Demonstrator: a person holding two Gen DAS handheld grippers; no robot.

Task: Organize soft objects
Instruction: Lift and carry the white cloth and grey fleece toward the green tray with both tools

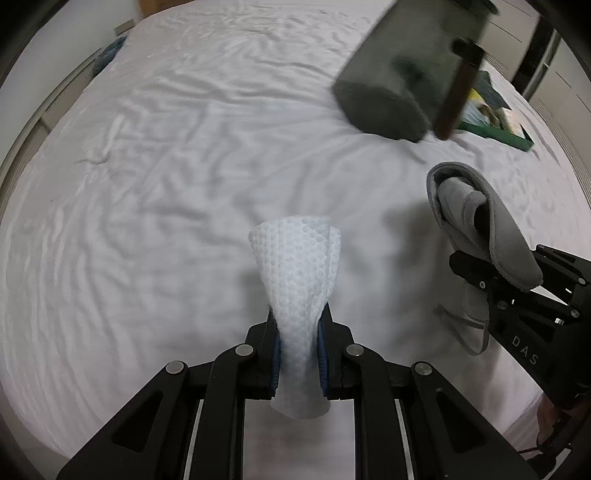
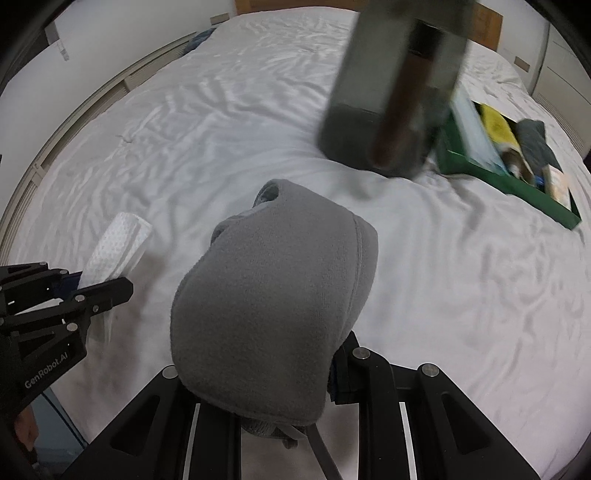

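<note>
Two cloths: white one (image 1: 299, 295) pinched in left hand-held gripper (image 1: 300, 354), grey one (image 2: 273, 295) clamped in right hand-held gripper (image 2: 291, 391).

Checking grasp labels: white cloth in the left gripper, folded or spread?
Folded. The white cloth is a narrow layered strip pinched in the left gripper, off the bed.

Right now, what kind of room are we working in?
Most likely a bedroom. The grippers work over a wide bed with a wrinkled white sheet, a wooden headboard shows at its far edge, and a green tray of small items lies on the sheet.
</note>
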